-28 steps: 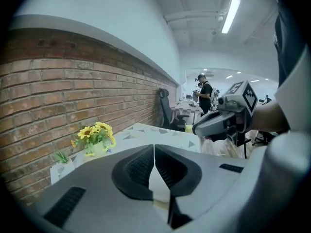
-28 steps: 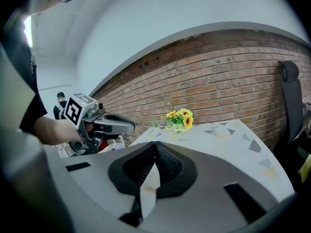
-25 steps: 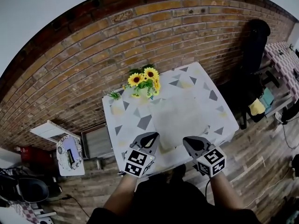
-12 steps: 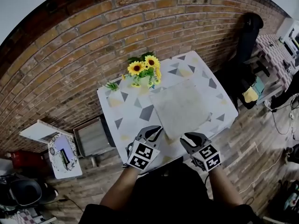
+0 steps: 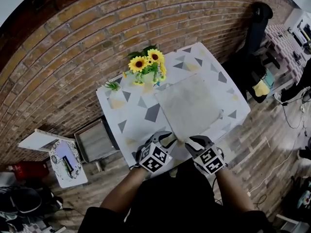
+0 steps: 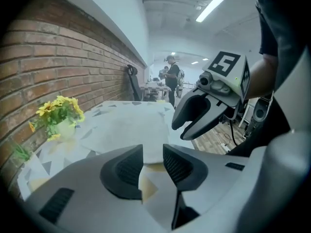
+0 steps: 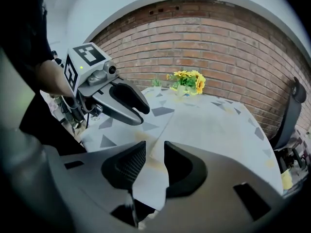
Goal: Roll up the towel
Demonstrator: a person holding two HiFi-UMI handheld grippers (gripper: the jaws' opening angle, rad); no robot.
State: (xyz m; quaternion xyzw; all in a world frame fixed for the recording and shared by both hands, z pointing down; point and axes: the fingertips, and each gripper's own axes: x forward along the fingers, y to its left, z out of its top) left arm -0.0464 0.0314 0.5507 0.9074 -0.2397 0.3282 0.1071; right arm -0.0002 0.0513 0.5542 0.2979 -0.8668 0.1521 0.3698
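Head view: a pale grey towel (image 5: 189,106) lies flat and unrolled on the table (image 5: 129,125), which has a triangle pattern. The towel's near edge is close to the table's near side. The left gripper (image 5: 166,140) and right gripper (image 5: 193,142) sit side by side at that edge.

Left gripper view: the jaws have just been opening and stand apart. The towel's edge shows in the gap, unpinched.

Right gripper view: these jaws have also just been opening and are spread over the towel's edge, gripping nothing.

Left claw (image 5: 167,140), right claw (image 5: 191,142) opened, lowered
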